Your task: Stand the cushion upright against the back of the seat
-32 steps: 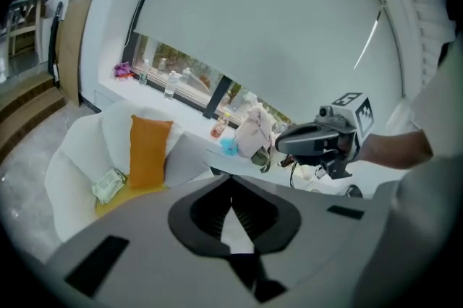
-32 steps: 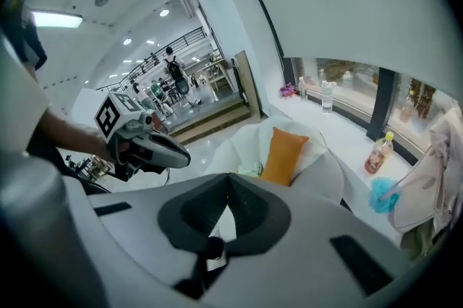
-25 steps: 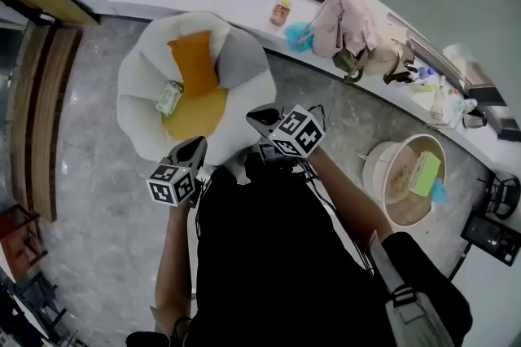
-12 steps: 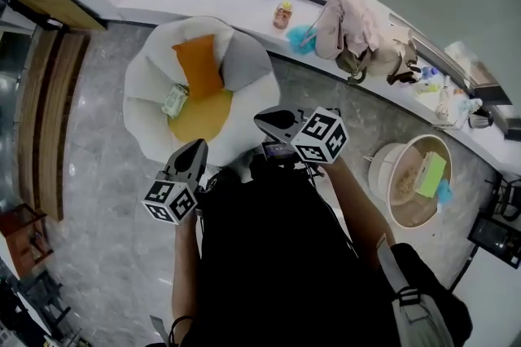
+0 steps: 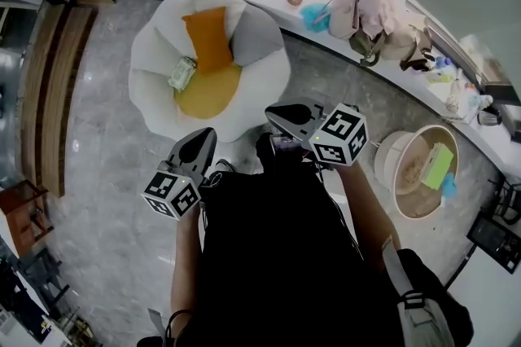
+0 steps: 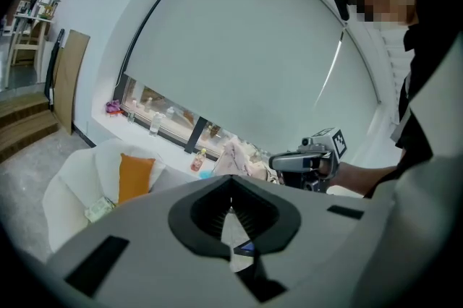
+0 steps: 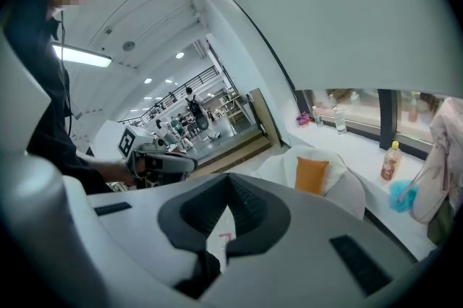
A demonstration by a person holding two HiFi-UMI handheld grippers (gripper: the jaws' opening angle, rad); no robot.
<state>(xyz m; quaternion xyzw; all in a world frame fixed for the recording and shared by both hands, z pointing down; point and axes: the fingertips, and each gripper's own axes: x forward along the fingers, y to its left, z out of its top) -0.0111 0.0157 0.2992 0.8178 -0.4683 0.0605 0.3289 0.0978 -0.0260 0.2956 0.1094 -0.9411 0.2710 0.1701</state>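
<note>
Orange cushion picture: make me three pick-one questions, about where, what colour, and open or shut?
1. Where is the orange cushion?
A) on the floor
B) upright against the white chair's back
C) on the window ledge
2. What colour is the second cushion?
A) grey
B) red
C) blue
3. On the left gripper, the fingers are:
A) wide open
B) shut, empty
C) gripping the cushion
Answers: B, it stands against the chair back; A, its neighbour is grey; B, the fingers meet with nothing between.
</note>
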